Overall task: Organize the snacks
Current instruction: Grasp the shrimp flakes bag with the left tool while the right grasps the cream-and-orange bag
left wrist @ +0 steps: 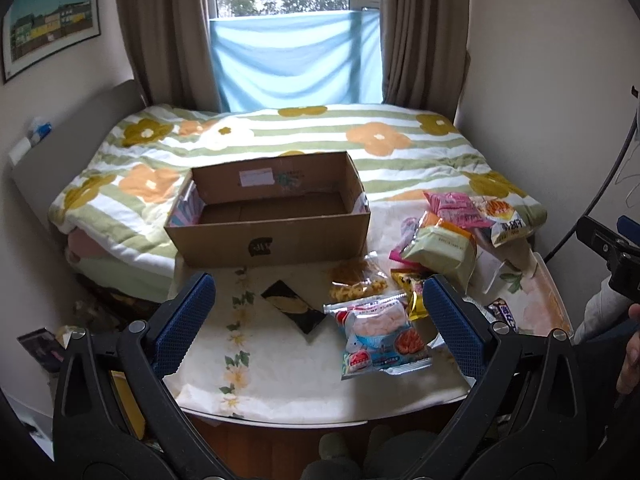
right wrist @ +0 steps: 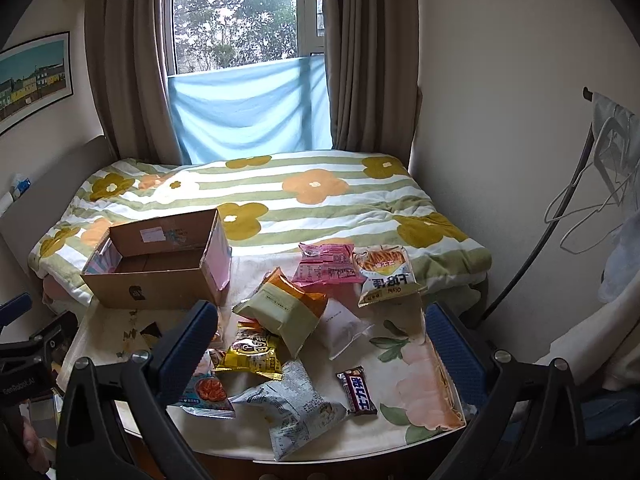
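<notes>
Snacks lie loose on the table (right wrist: pixel 420 432), none yet in the box (left wrist: pixel 267 236). Nearest, the left gripper (left wrist: pixel 320 320) and right gripper (right wrist: pixel 320 356) both hang above the table with jaws spread wide, holding nothing, likely poised to pick. Just ahead sit the shrimp chips (left wrist: pixel 380 336), a chocolate bar (right wrist: pixel 357 391) and a yellow bag (right wrist: pixel 252 354); farther back the box stands empty, open side up, ready to receive them, against the bed (right wrist: pixel 320 200).

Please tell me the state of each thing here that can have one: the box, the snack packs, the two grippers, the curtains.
cardboard box: open, empty inside
shrimp snack pack: sealed, flat on the table
chocolate bar: wrapped, on the table
pale green pack: sealed, on the pile
left gripper: open, holds nothing
right gripper: open, holds nothing
curtains: drawn apart
</notes>
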Demonstrator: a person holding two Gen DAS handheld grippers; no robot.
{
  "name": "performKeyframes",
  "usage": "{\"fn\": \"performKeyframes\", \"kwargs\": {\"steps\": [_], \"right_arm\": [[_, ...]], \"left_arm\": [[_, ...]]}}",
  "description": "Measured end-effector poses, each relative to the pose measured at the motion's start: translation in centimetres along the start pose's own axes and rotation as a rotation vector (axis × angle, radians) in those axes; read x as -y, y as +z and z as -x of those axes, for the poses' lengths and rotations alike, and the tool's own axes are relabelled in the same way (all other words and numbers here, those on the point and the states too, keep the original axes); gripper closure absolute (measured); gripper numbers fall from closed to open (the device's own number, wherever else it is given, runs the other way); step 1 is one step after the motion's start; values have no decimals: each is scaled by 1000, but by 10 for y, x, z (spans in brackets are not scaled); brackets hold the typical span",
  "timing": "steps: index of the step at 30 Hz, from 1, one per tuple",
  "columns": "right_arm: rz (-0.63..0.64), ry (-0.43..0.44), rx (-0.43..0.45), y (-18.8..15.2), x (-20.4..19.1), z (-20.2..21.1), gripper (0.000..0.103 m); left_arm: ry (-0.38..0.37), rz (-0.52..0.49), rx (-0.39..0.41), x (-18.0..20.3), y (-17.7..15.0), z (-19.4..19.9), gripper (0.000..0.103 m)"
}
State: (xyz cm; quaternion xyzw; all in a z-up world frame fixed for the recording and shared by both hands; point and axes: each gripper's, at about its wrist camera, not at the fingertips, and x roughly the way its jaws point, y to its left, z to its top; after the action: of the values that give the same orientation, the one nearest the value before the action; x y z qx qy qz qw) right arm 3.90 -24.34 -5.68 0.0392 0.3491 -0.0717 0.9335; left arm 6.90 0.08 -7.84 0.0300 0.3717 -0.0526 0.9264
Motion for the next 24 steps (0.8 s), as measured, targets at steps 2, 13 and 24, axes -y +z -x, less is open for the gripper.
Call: {"fn": "performKeyframes", "kwargs": {"steps": [2, 13, 24], "right_arm": [[-3, 13, -25, -1, 2, -12, 0], [147, 167, -132, 3, 10, -117, 0], [331, 330, -245, -10, -4, -205, 0]], "left_arm": [[-12, 2, -51, 4, -3, -17, 0], [14, 30, -245, 50, -32, -108, 0], [81, 83, -416, 70, -71, -165, 0]]}}
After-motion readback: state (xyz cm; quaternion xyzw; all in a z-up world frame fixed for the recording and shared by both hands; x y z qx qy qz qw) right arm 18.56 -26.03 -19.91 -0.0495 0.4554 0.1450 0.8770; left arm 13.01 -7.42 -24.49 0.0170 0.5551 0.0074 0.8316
